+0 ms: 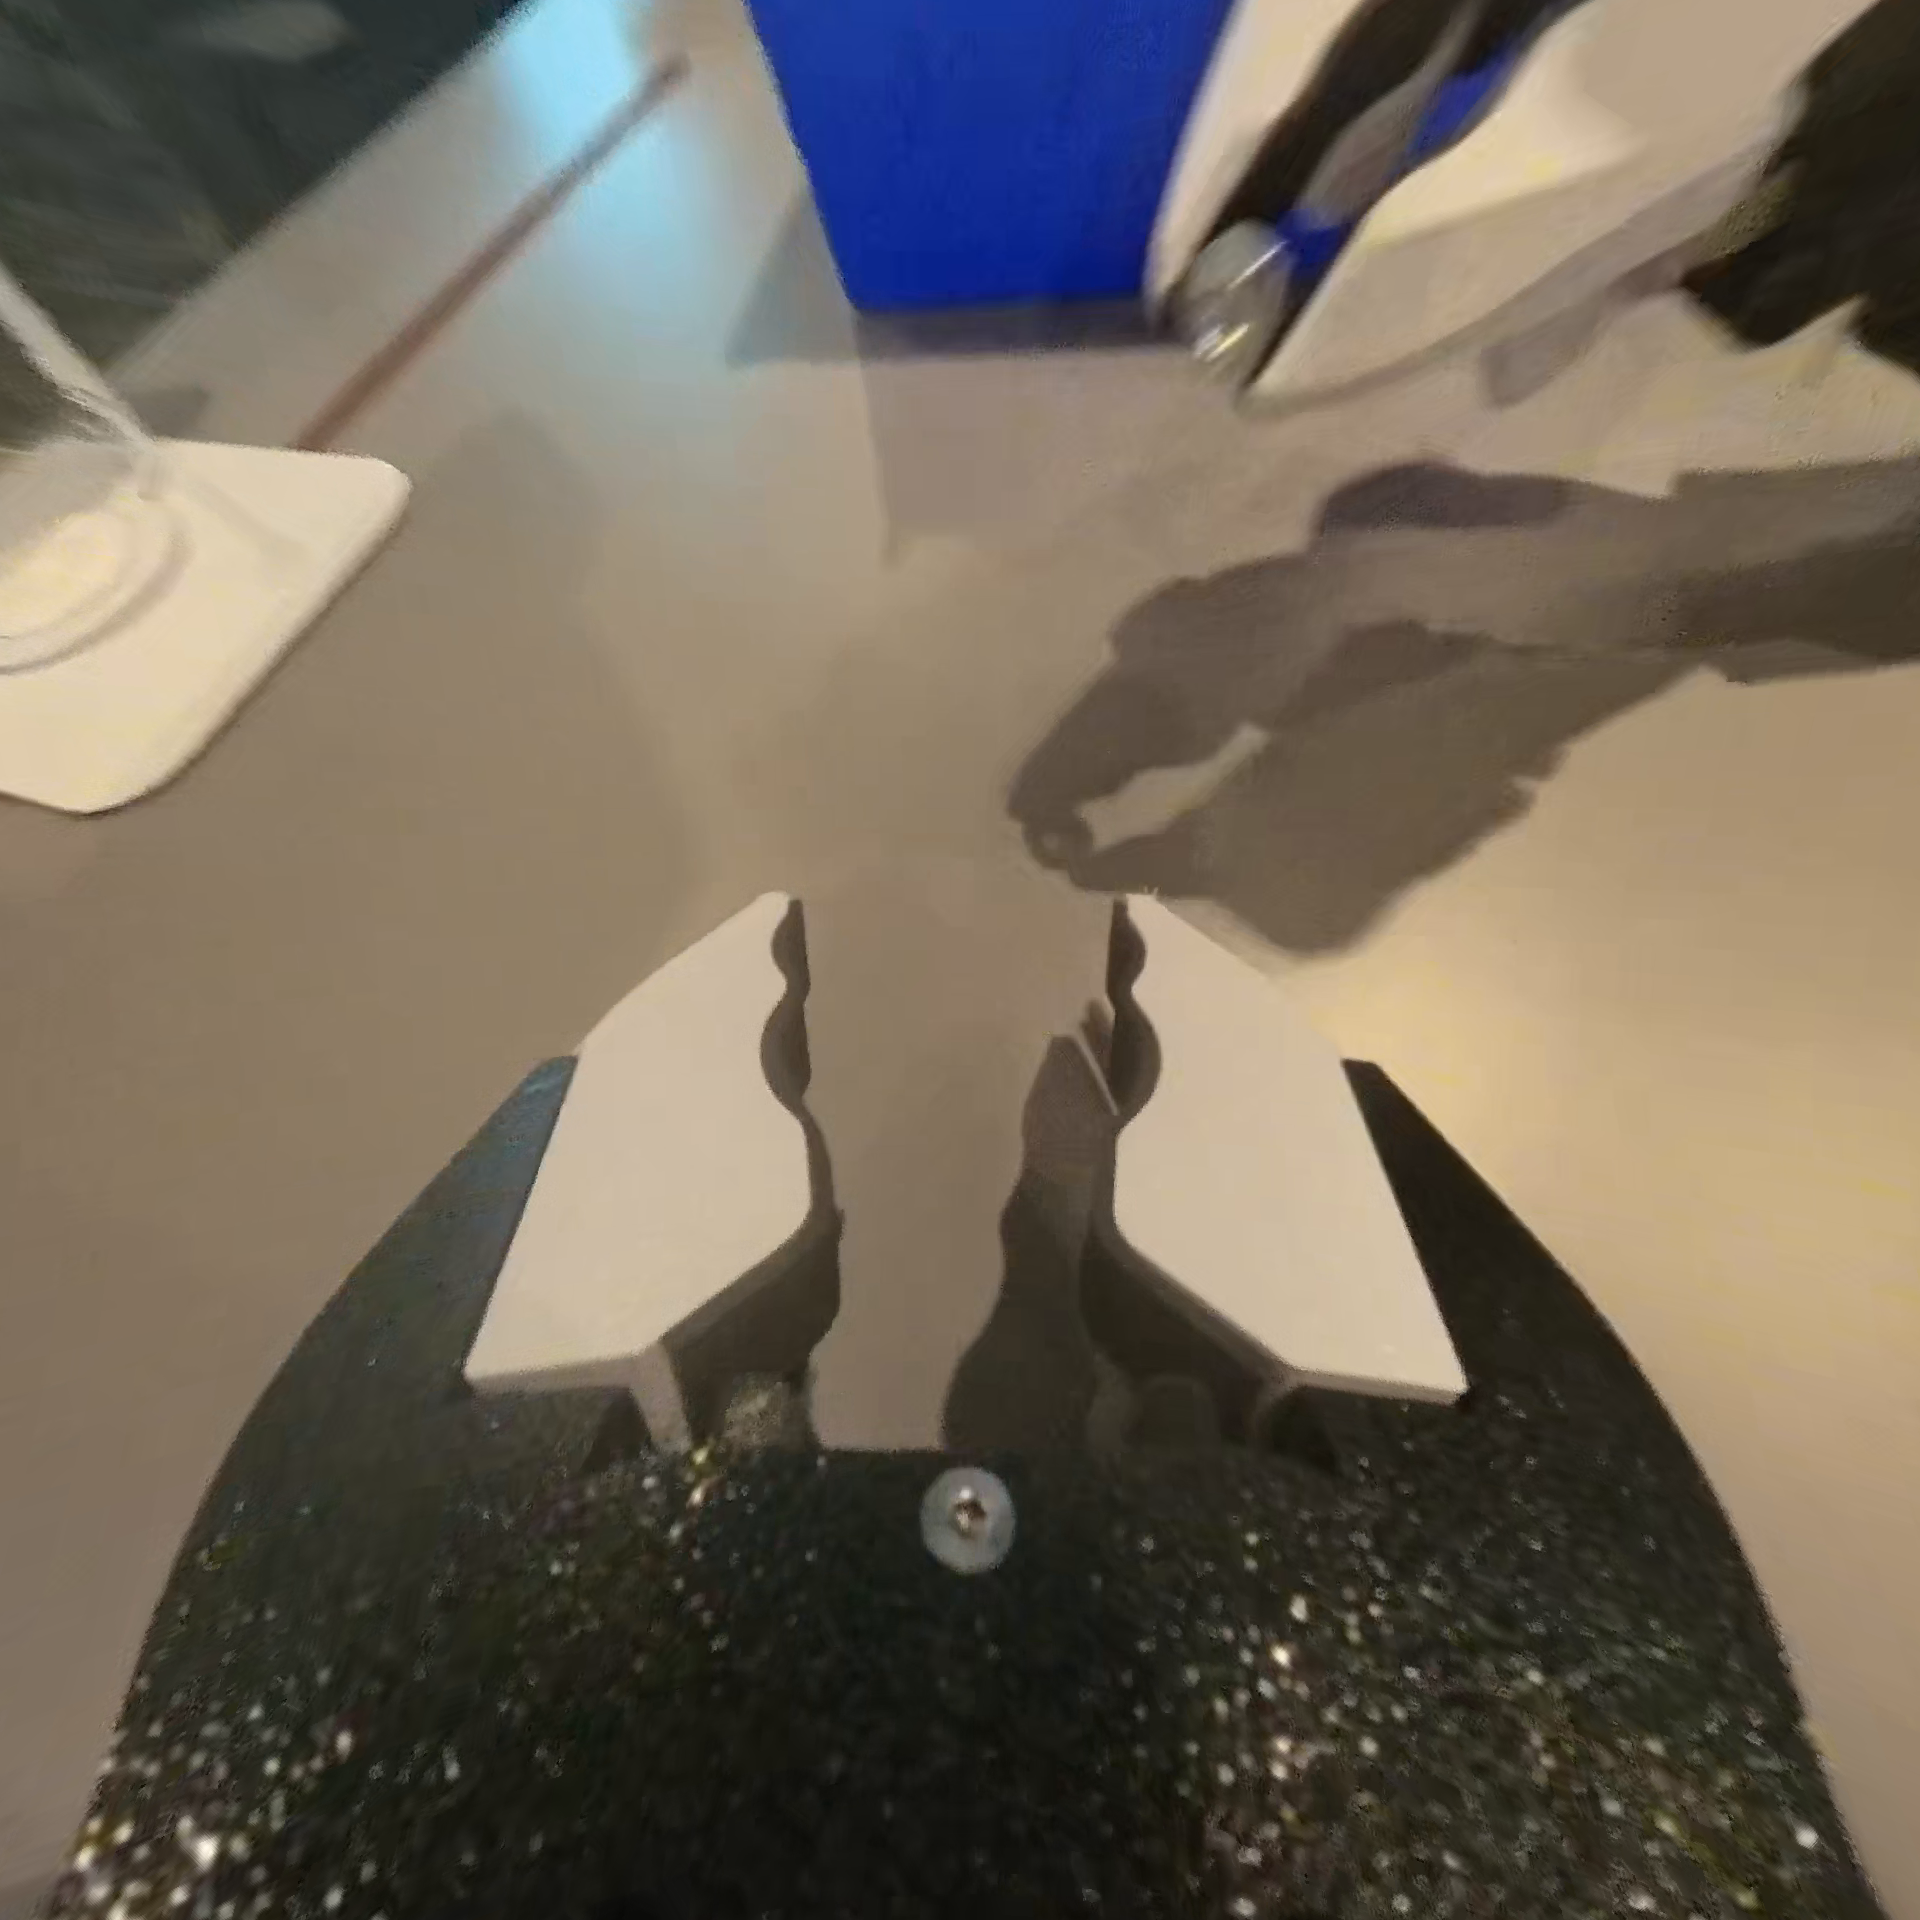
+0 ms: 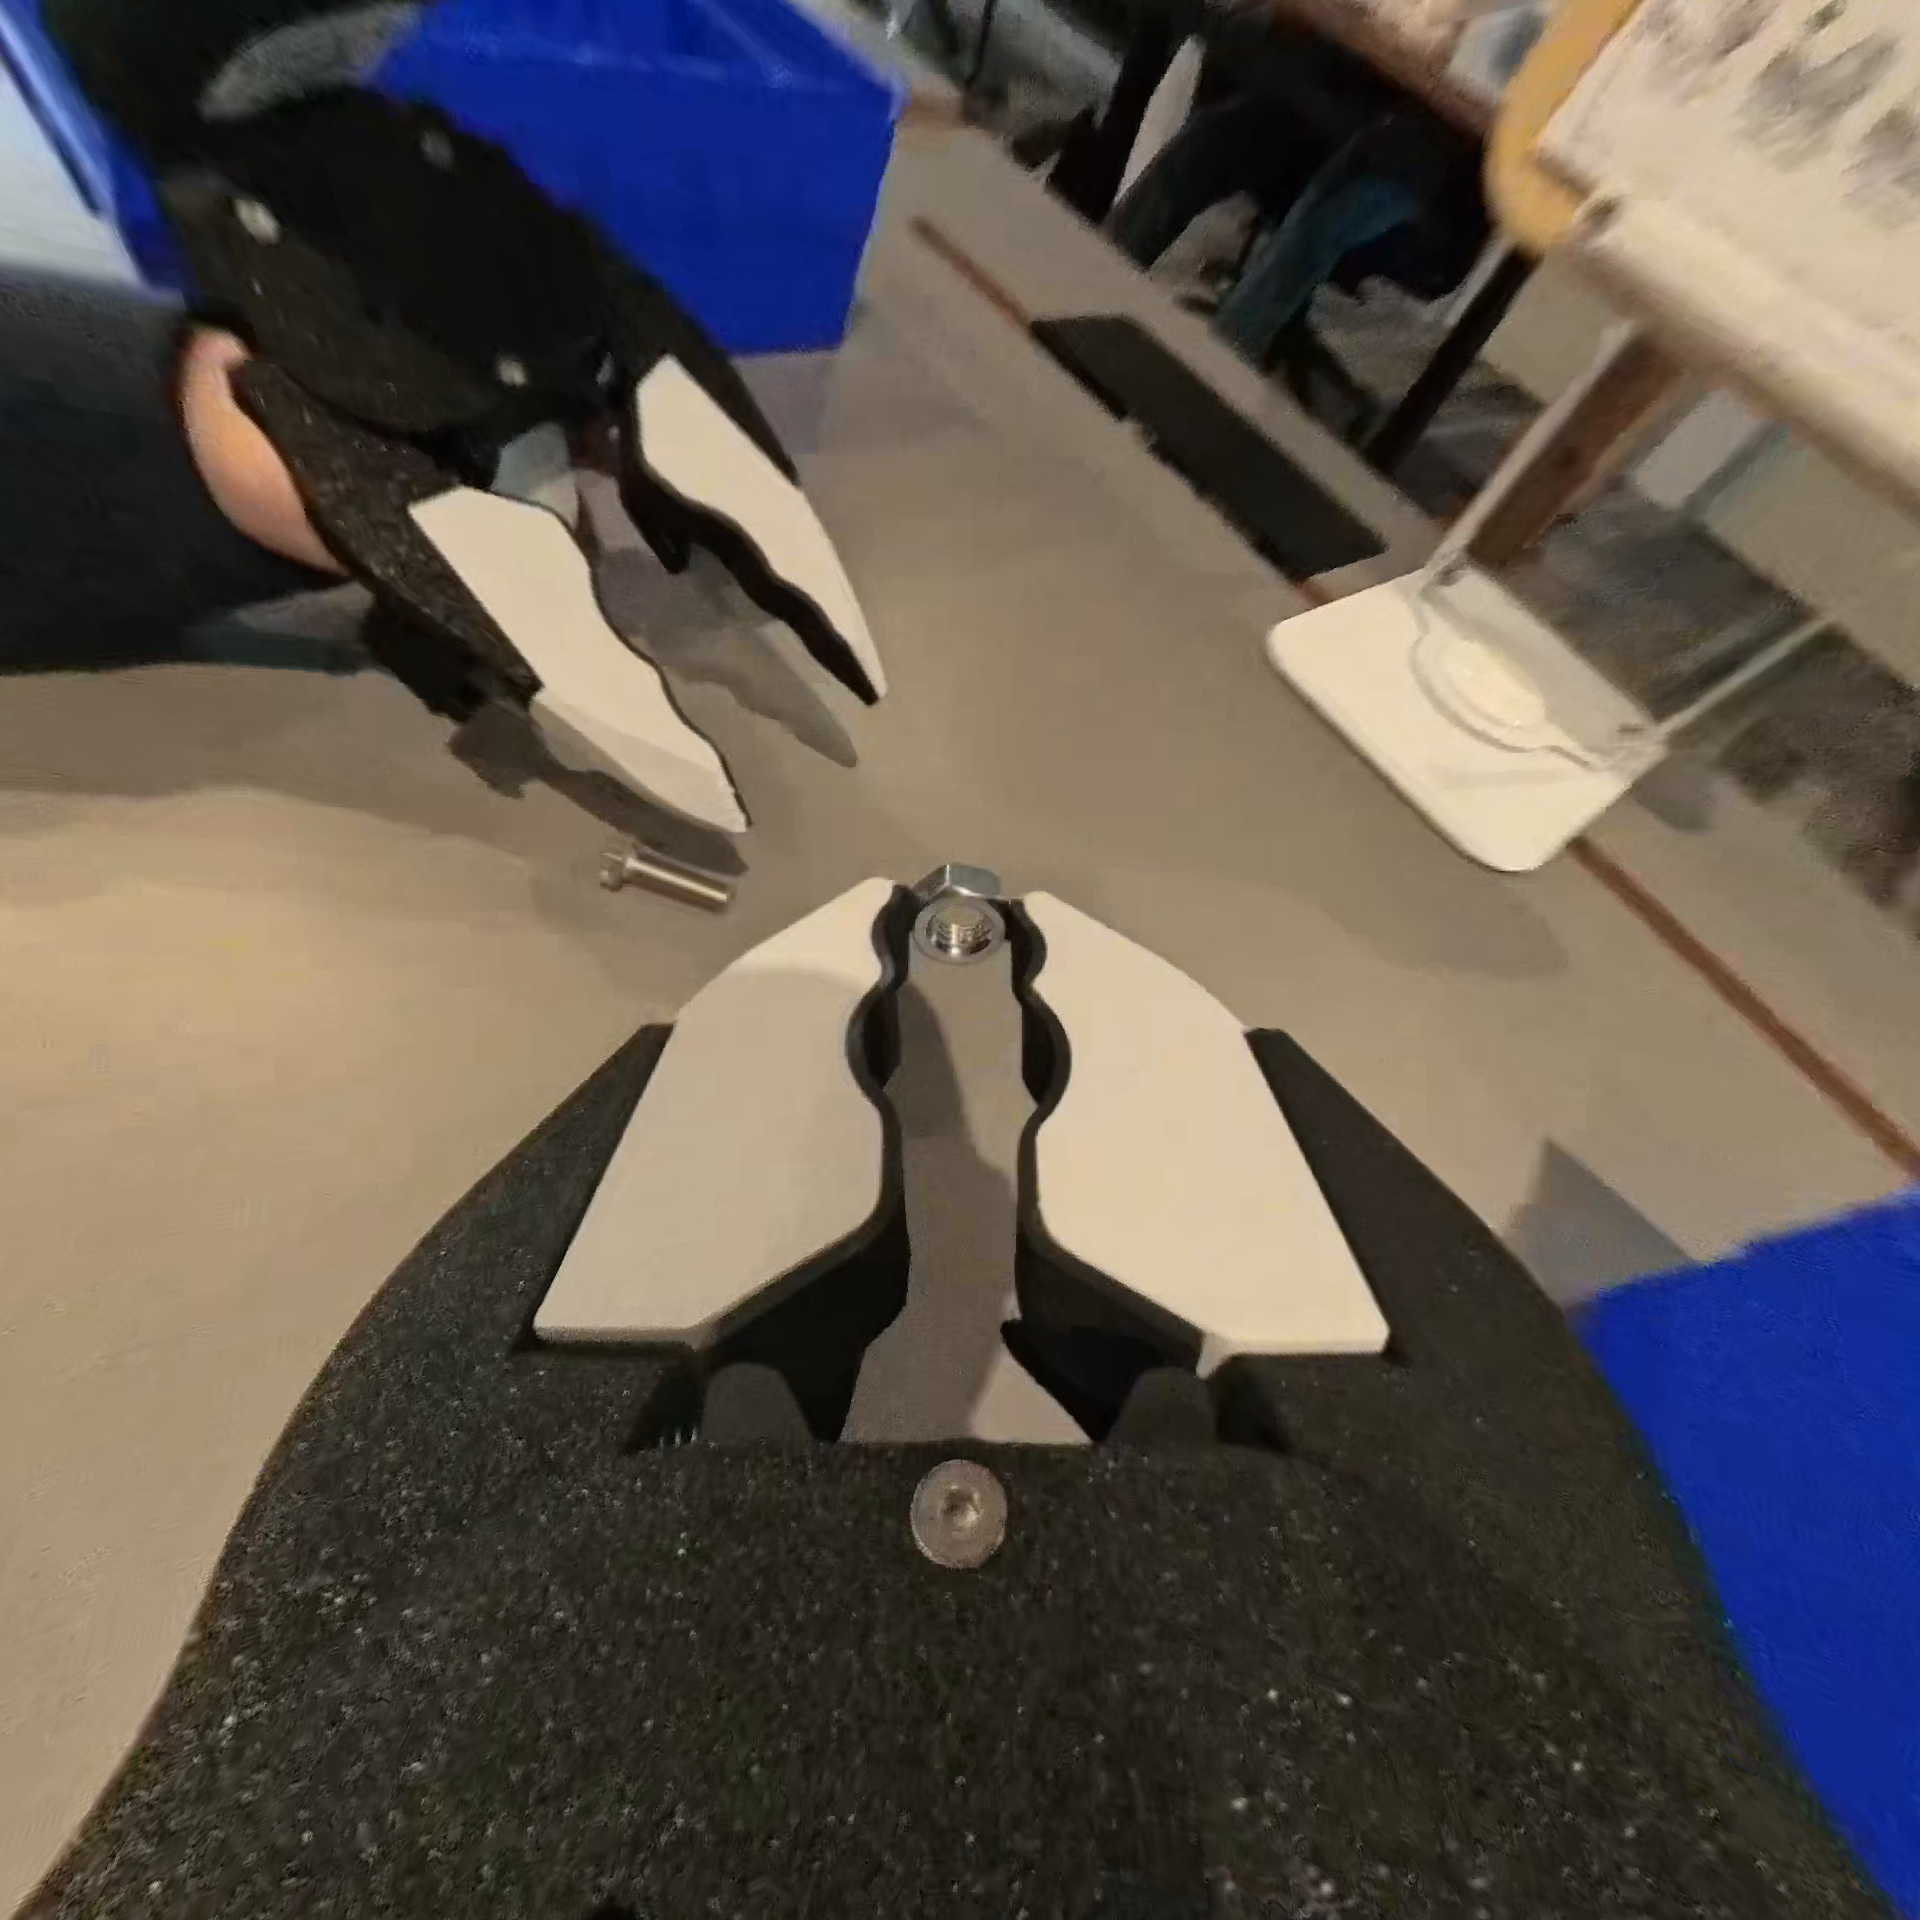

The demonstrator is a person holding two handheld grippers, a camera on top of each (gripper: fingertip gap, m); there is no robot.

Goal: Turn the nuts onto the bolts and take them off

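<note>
Right claw [image 2: 954, 902] clamps nutted bolt [image 2: 952, 920]; left claw [image 1: 954, 914] gapes empty; spare bolt [image 2: 665, 878] shows only rightward.

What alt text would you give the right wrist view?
The right gripper pinches a bolt with nut above a grey table. The open left gripper hovers over a loose bolt.

My right gripper [image 2: 953, 902] pinches a nutted bolt [image 2: 951, 914]; ahead-left, my left gripper [image 2: 805, 753] gapes above a loose bolt [image 2: 665, 876].
</note>
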